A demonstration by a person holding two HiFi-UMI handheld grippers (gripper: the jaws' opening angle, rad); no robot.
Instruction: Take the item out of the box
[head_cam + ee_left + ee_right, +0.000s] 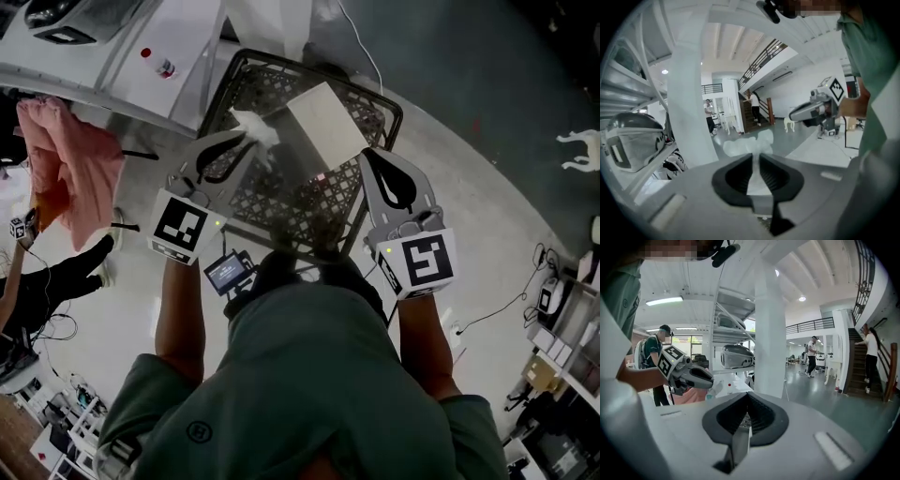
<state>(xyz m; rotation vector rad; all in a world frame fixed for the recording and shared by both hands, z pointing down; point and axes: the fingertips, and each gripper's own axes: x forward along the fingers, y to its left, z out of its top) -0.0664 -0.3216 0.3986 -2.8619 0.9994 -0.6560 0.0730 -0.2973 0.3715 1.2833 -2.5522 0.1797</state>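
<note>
Left hand-held gripper [246, 142] [755, 157] has its jaws pinched on the item [255, 127] [747, 144], a white crumpled, filmy piece. The item sticks out just past the jaw tips and spreads sideways, so its long axis lies across the jaws; the wider lobe is to this gripper's left and the smaller, higher end to its right. In the head view the item hangs at the gripper's tips above the crate [300, 202], clear of the box [325, 120], which is just to the right of those tips. The box is pale and lies tilted in the crate, with its long axis slanting from near the right hand-held gripper's tips away and to the left. Right hand-held gripper [370, 157] [747, 399] has its jaws pressed together with nothing between them, only crate mesh seen past the gap; its tips are just beside the box's near corner. Whether they touch it cannot be told. Pink cloth [70, 159] is far left of the left gripper.
</note>
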